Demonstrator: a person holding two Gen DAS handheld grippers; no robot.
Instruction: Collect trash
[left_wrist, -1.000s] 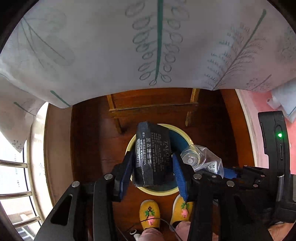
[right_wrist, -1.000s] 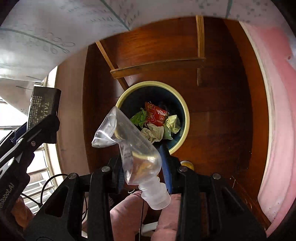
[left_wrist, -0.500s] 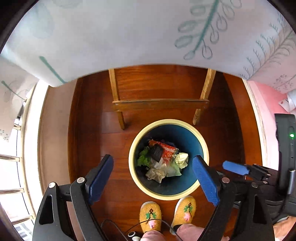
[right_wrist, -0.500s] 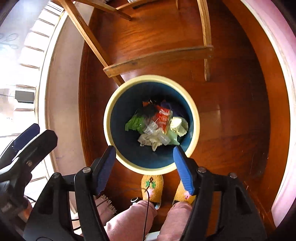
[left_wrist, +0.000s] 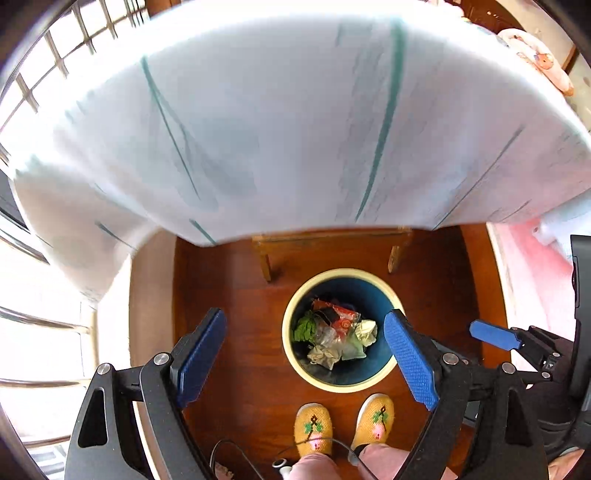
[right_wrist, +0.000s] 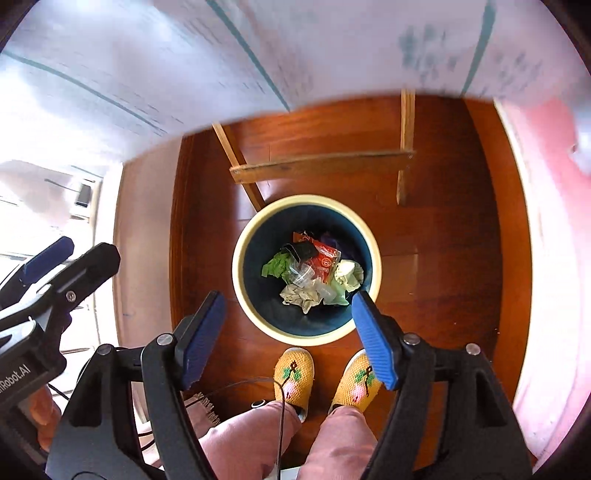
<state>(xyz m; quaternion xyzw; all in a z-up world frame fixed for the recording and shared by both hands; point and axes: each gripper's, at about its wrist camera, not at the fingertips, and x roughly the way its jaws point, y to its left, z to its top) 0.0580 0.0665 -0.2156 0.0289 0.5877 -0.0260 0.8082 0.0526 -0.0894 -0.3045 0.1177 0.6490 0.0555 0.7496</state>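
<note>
Blue bin (right_wrist: 255, 225) holds trash; left jaws wide, empty; right jaws opening, empty.

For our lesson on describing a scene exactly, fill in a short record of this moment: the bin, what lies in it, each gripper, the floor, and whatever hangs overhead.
bin: round, cream rim, blue inside, standing on the floor
contents: red wrapper, black box, green scrap, crumpled paper, clear bottle
left gripper: open, nothing between the pads
right gripper: jaws opening, nothing between them
floor: dark red wood
overhead: white cloth with green lines
feet: yellow slippers beside the bin
</note>
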